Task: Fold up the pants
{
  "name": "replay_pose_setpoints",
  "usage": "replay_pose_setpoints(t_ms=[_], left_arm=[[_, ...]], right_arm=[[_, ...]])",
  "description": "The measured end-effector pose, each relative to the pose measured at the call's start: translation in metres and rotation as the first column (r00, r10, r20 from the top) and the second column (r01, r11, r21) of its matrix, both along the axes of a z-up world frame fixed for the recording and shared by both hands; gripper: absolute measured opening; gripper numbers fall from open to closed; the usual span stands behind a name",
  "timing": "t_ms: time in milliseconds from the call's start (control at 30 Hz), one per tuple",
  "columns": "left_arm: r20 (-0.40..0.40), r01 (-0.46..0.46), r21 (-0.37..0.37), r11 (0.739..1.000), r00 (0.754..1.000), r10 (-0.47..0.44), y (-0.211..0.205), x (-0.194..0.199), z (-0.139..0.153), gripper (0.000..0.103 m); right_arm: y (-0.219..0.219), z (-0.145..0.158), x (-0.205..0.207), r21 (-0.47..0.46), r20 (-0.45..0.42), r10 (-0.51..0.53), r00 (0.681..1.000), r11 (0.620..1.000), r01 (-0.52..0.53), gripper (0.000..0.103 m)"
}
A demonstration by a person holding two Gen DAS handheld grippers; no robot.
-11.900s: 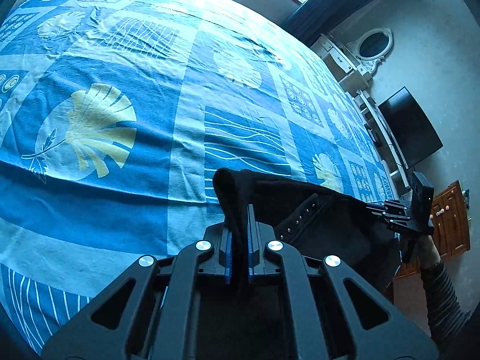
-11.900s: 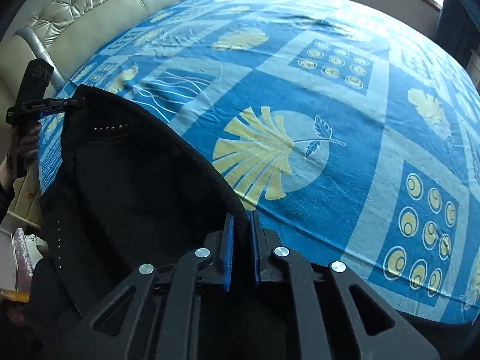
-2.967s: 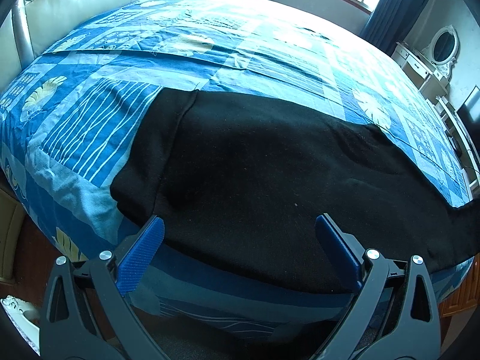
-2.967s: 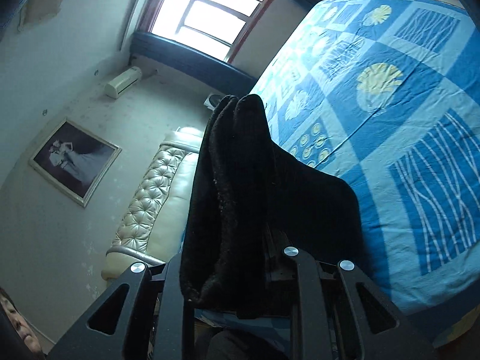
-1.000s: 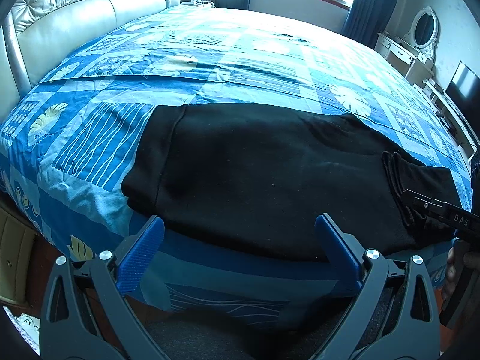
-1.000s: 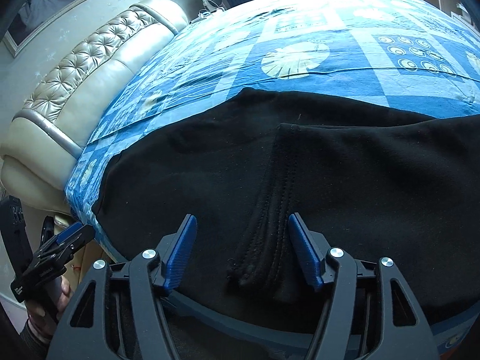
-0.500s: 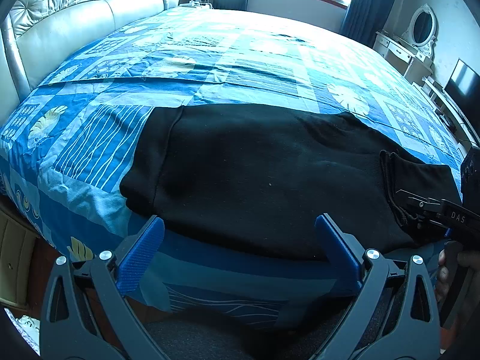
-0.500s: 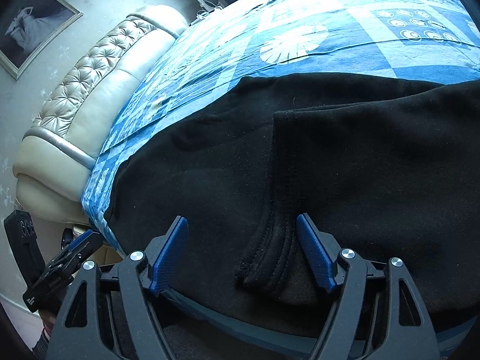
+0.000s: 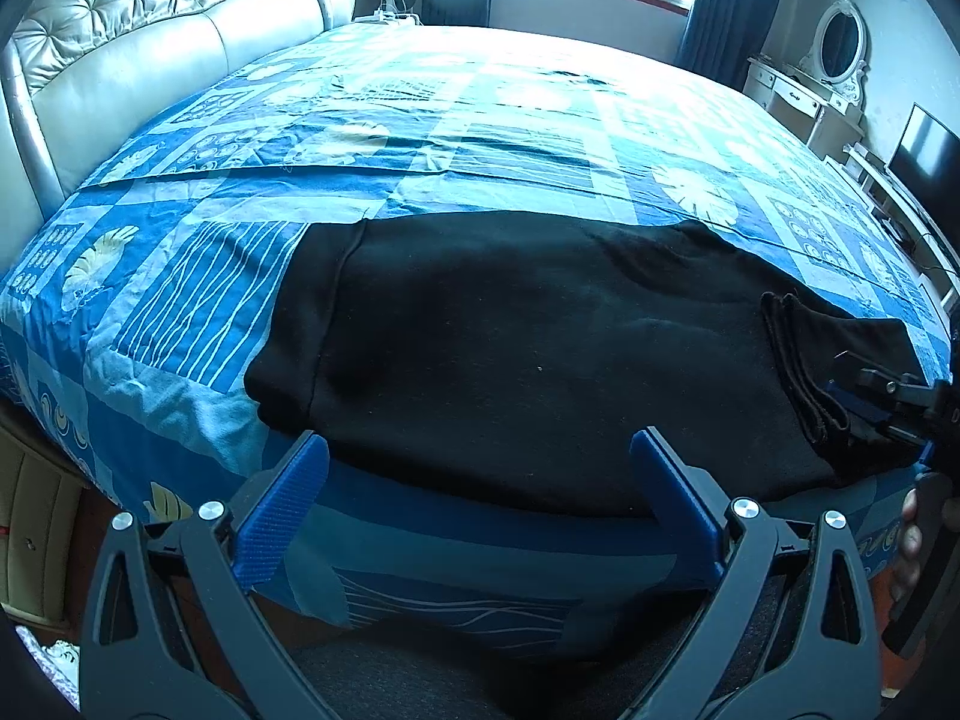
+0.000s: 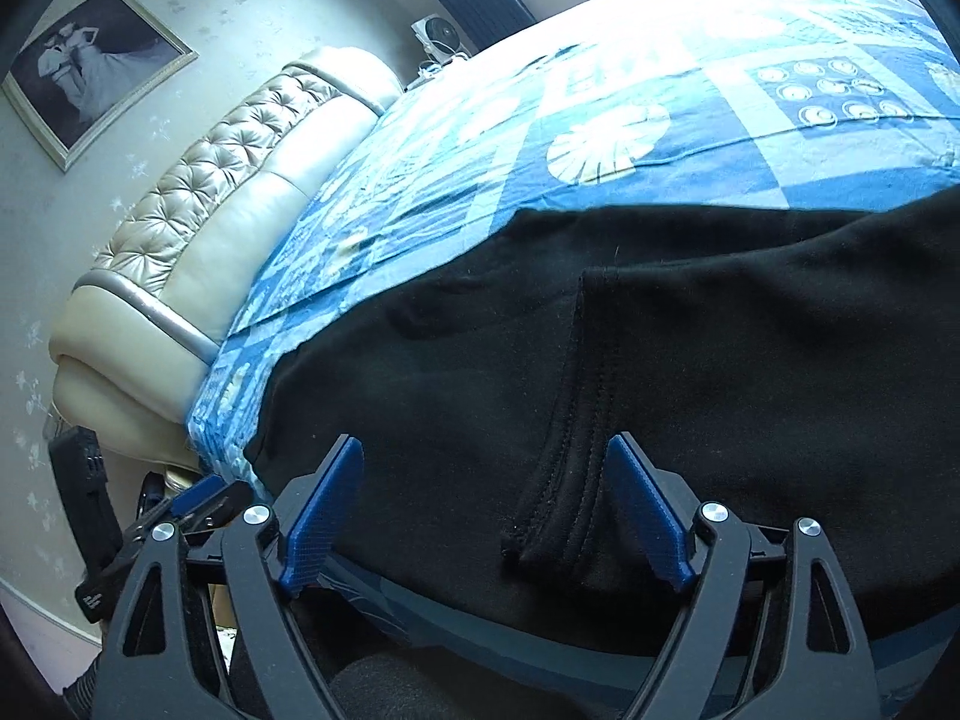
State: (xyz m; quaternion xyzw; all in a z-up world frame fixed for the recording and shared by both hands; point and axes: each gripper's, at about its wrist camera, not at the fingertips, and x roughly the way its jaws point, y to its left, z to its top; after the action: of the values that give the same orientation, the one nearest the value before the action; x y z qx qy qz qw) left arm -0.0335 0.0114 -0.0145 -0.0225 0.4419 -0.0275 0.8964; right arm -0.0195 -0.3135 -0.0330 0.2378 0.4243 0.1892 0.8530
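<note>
Both hand-held grippers, left (image 9: 477, 504) and right (image 10: 486, 516), are held spread, nothing gripped. Pants (image 9: 540, 354) are laid on bed (image 9: 480, 120) near edge. Folded cuff (image 10: 570, 420) could be dragged off if snagged.

Left hand-held gripper (image 9: 480, 480) and right hand-held gripper (image 10: 486, 510) both gape wide, holding nothing.

Blue patterned bedspread (image 9: 480, 120), tufted headboard (image 9: 150, 30), framed picture (image 10: 90, 72).
</note>
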Motion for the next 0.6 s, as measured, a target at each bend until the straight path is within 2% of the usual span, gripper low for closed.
replay_pose_setpoints(t_ms=[133, 267, 367, 467, 533, 600], left_arm=[[0.001, 0.008, 0.001, 1.0, 1.0, -0.008, -0.001, 0.001, -0.001, 0.101], [0.0, 0.009, -0.009, 1.0, 1.0, -0.009, 0.0, 0.002, -0.001, 0.101], [-0.003, 0.006, -0.015, 1.0, 1.0, -0.006, 0.001, 0.003, -0.002, 0.101], [-0.013, 0.003, -0.022, 1.0, 1.0, -0.003, 0.002, 0.004, -0.004, 0.101], [-0.022, -0.001, -0.029, 1.0, 1.0, 0.0, 0.003, 0.005, -0.005, 0.101], [-0.031, -0.005, -0.035, 0.999, 1.0, 0.004, 0.004, 0.005, -0.007, 0.101]], right_arm=[[-0.035, 0.032, -0.002, -0.02, 0.077, -0.025, 0.997, 0.999, 0.027, 0.083], [-0.109, 0.046, -0.004, 0.035, 0.1, -0.162, 0.982, 0.987, 0.159, 0.083], [-0.174, 0.032, -0.004, 0.099, 0.031, -0.297, 0.955, 0.951, 0.292, 0.083], [-0.225, 0.007, -0.001, 0.056, -0.054, -0.406, 0.912, 0.911, 0.409, 0.083], [-0.246, -0.011, 0.003, 0.061, -0.106, -0.428, 0.897, 0.898, 0.436, 0.083], [-0.255, -0.03, 0.01, 0.145, -0.156, -0.397, 0.905, 0.897, 0.418, 0.083]])
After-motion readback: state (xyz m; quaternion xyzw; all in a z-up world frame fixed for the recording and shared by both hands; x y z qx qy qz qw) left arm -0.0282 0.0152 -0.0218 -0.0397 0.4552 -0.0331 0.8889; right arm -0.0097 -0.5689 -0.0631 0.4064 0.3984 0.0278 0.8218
